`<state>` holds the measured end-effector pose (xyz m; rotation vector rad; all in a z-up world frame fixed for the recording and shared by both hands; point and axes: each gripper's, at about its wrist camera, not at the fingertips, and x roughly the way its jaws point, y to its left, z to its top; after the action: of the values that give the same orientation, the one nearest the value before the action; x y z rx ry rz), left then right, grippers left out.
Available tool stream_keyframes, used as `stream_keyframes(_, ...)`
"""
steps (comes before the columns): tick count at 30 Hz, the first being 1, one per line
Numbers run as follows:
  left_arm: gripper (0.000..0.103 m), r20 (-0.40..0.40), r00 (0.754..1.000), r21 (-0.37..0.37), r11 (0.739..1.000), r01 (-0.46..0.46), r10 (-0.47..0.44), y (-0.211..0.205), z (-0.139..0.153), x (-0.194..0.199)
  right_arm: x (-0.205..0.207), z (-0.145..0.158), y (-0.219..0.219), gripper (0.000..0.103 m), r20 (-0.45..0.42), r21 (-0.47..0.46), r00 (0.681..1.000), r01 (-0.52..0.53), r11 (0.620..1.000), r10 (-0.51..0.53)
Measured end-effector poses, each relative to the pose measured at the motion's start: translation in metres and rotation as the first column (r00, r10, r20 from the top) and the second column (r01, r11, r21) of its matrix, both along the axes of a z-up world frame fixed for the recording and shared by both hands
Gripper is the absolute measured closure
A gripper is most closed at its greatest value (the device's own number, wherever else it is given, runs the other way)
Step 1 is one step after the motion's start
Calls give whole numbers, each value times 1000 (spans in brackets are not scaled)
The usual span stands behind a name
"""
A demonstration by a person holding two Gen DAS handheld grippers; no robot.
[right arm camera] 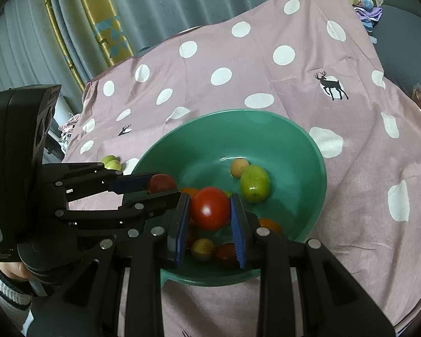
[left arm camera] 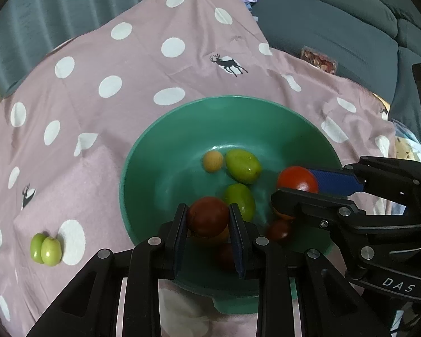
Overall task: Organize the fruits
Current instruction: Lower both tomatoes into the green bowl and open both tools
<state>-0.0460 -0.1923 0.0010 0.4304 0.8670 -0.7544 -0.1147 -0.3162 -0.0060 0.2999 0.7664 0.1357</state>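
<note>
Left wrist: left gripper (left arm camera: 208, 221) clamped on dark red round tomato (left arm camera: 207, 215) inside green plastic bowl (left arm camera: 143, 151); oval green fruit (left arm camera: 242, 166) long axis toward 4 o'clock; bare spotted pink cloth (left arm camera: 126, 78) at 10 o'clock.
Right wrist: right gripper (right arm camera: 210, 210) clamped on bright red tomato (right arm camera: 210, 208).

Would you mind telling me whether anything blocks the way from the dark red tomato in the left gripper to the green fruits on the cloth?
Only the green bowl's near-left wall separates the dark red tomato from the green fruits.
</note>
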Motion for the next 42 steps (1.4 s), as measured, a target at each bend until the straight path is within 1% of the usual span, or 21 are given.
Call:
stream_keyframes(18, 75, 0, 1000, 28, 1000, 9, -9, -5, -7, 1, 4, -5, -2, 74, -20, -10, 1000, -4, 1000, 4)
stream_keyframes(42, 75, -11, 1000, 47, 999, 5, -4, -6, -14, 5, 7, -8, -1, 73, -39, -18, 999, 1, 1000, -2)
